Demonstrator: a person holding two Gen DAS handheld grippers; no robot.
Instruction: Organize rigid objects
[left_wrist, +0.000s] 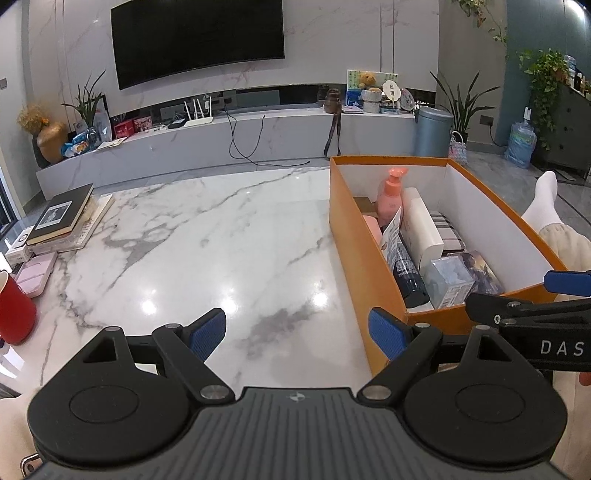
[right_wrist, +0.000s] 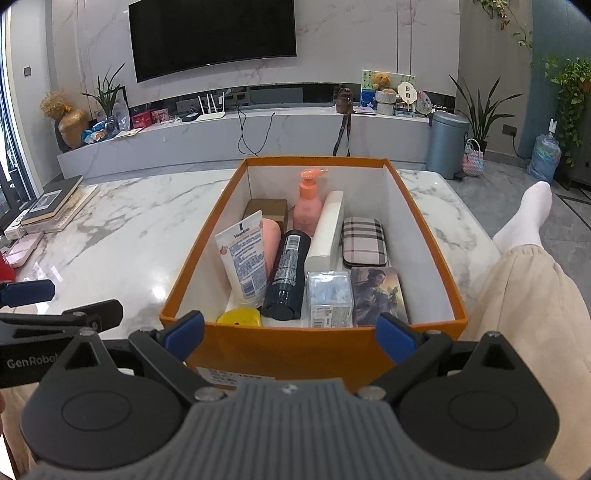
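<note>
Both grippers, left gripper (left_wrist: 297, 334) and right gripper (right_wrist: 291, 338), spread empty; orange box (right_wrist: 314, 350) wall half-hides yellow item (right_wrist: 239, 316).

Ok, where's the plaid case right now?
In the right wrist view, the plaid case lies inside the orange box, right of the white box and behind the picture card.

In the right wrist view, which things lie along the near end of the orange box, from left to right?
Yellow round object → dark bottle → clear packet → picture card box, all inside the orange box.
</note>
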